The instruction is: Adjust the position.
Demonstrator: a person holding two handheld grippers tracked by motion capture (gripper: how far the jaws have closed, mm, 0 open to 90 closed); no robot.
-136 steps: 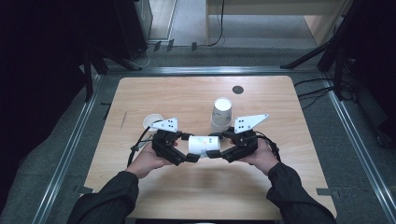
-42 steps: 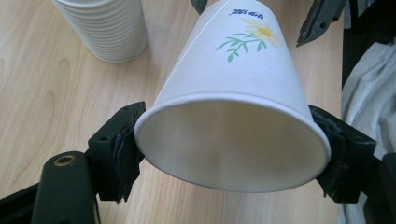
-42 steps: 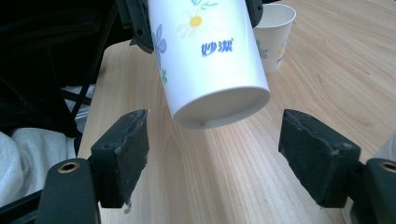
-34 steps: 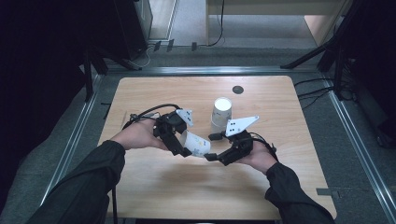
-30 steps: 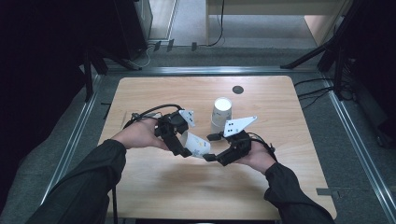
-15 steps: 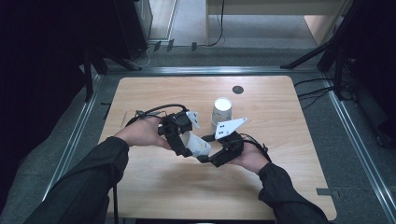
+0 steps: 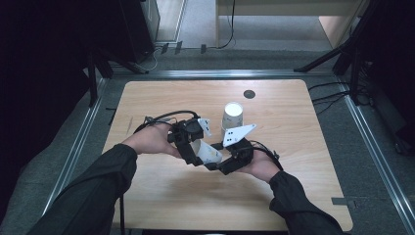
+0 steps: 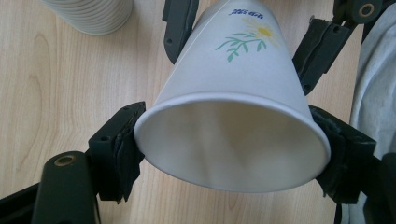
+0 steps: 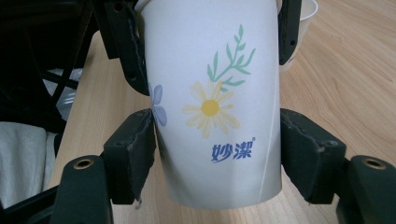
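Pale wooden table (image 7: 147, 98) sits under the lamp, dark floor around it. Above its near middle, a white paper cup (image 7: 209, 152) printed with a daisy hangs sideways between both tools. Left gripper (image 7: 193, 154) pinches the cup at its open rim; right gripper (image 7: 215, 164) pinches it near the base. Just behind stands a stack of cups (image 7: 232, 116), upside down.
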